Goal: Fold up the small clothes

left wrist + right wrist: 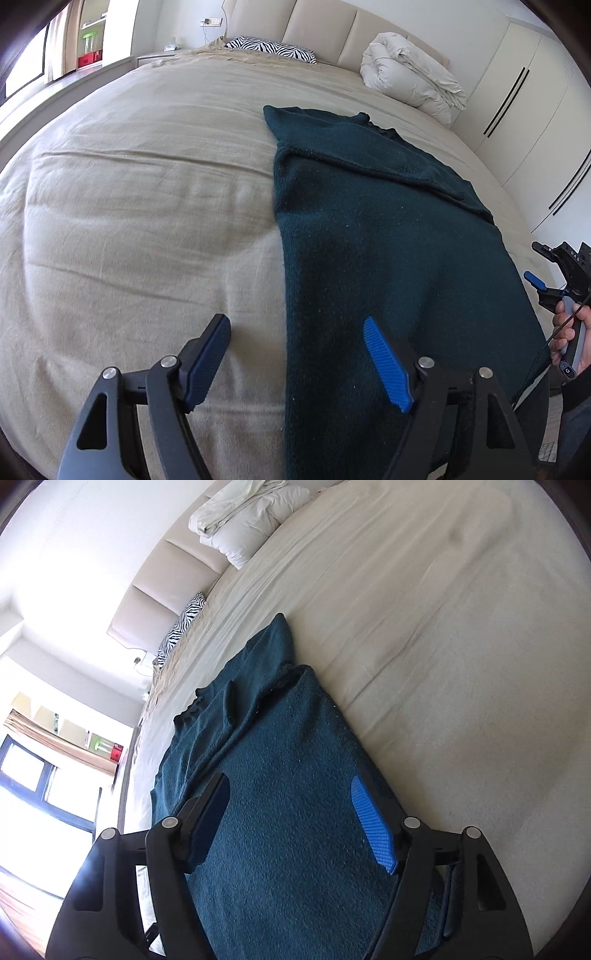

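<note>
We find the dark green sweater [388, 229] lying partly folded on the bed [147, 184]. Left gripper [295, 362] and right gripper [291, 819] both gape wide, empty. Risk: pinching one layer only, so the fold slides apart

Beige bed sheet [129, 192], zebra-print pillow [271, 49], rumpled white duvet [410, 77], padded headboard [321, 22], wardrobe doors [524, 107]
</note>
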`<state>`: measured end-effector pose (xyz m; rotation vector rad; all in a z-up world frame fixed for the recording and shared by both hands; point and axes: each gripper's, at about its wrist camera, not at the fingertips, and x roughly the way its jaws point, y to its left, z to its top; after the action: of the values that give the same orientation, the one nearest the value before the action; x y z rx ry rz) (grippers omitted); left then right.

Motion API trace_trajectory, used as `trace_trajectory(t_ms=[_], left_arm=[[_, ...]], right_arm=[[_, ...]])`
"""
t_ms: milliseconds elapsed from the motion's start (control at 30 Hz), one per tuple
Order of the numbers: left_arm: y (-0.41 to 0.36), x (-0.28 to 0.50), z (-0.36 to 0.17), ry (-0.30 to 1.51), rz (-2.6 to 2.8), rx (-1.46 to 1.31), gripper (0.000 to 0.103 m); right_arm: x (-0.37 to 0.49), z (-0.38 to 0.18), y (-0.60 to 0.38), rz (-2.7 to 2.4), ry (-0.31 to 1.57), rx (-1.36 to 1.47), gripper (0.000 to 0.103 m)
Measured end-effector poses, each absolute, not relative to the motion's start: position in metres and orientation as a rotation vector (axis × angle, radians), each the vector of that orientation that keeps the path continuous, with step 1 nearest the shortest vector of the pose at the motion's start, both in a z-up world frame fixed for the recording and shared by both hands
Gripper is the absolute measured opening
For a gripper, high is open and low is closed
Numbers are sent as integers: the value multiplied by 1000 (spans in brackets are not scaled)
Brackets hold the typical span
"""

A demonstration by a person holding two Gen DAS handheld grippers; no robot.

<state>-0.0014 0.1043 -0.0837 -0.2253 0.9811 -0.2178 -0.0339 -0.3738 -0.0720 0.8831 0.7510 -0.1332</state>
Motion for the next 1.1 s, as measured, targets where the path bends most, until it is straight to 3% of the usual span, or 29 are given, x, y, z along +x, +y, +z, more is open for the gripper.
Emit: trace_trajectory(t_ms=[233,567,767,1000,1100], left_arm=[[110,-25,-87,994,-220,-300,78],[108,-44,-91,1044,-272,-303,77],[118,-59,-96,1107,-289,-323,54],[121,-68,-98,1173,-308,-359,53],[117,-69,-100,1195,-312,-345,34]], right_arm=[[-27,-74,-366,-65,744,948,68],[-46,-96,-334,-54,917,812,67],[-81,-91,-334,-28,926,747,67],[-117,-64,-343,-58,913,674,67],[-134,-56,-349,-110,929,624,67]])
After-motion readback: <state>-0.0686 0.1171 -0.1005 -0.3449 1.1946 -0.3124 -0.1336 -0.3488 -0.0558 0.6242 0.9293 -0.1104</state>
